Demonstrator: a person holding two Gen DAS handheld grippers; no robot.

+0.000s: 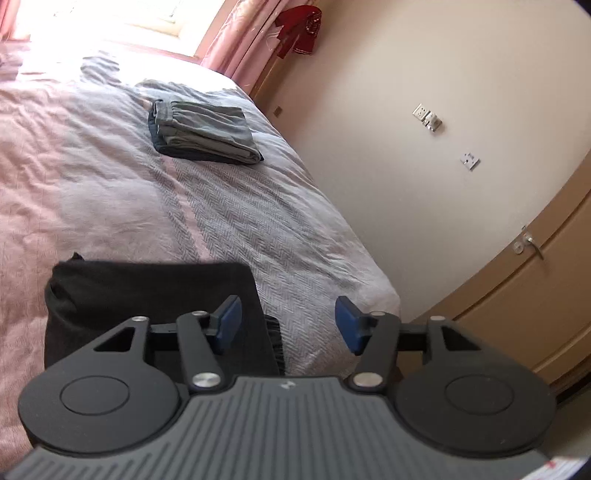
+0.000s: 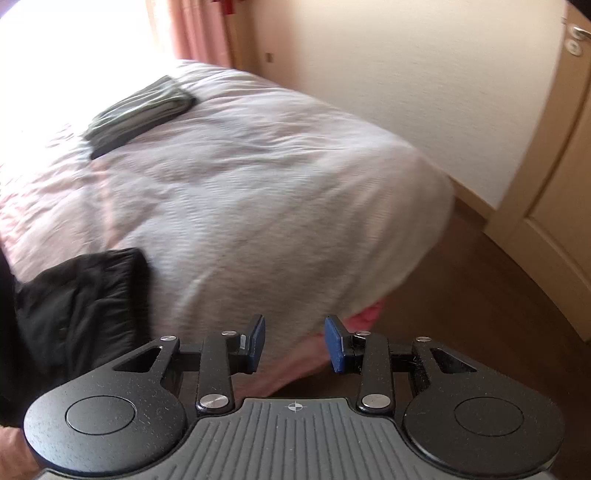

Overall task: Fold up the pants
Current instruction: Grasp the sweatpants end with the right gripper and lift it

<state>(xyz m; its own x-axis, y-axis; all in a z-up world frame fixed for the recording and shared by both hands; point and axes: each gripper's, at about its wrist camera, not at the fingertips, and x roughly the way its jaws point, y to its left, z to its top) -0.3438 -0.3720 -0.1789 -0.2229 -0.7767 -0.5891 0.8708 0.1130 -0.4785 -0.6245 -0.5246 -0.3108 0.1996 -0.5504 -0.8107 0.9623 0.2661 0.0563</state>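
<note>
Nearest the left wrist lens, the left gripper [image 1: 288, 323] stands with its blue-padded fingers [image 1: 231, 319] spread wide and nothing between them. Just beyond and partly under its left finger, at about ten o'clock from the gripper's middle, the black pants [image 1: 147, 291] lie folded into a squarish bundle on the bed [image 1: 92, 166], near the bed's close edge. The gripper's right finger hangs past the bundle, over the pale grey herringbone stripe of the bedspread [image 1: 258, 229].

Farther up the bed, at about eleven o'clock, a stack of folded grey clothes [image 1: 203, 133] rests well apart from the black pants. A pink curtain [image 1: 236, 40] hangs at twelve o'clock beside a bright window, with a red garment [image 1: 299, 29] hung next to it. Wall sockets [image 1: 428, 118] sit at two o'clock, and a wooden door [image 1: 535, 288] with a lever handle at three o'clock.

From the right wrist view, which is blurred, the right gripper [image 2: 294, 343] is also parted and empty, held off the corner of the bed over the brown floor [image 2: 461, 314]. The black pants show at nine o'clock, draped at the bed's edge, apart from this gripper. The grey stack lies at eleven o'clock.
</note>
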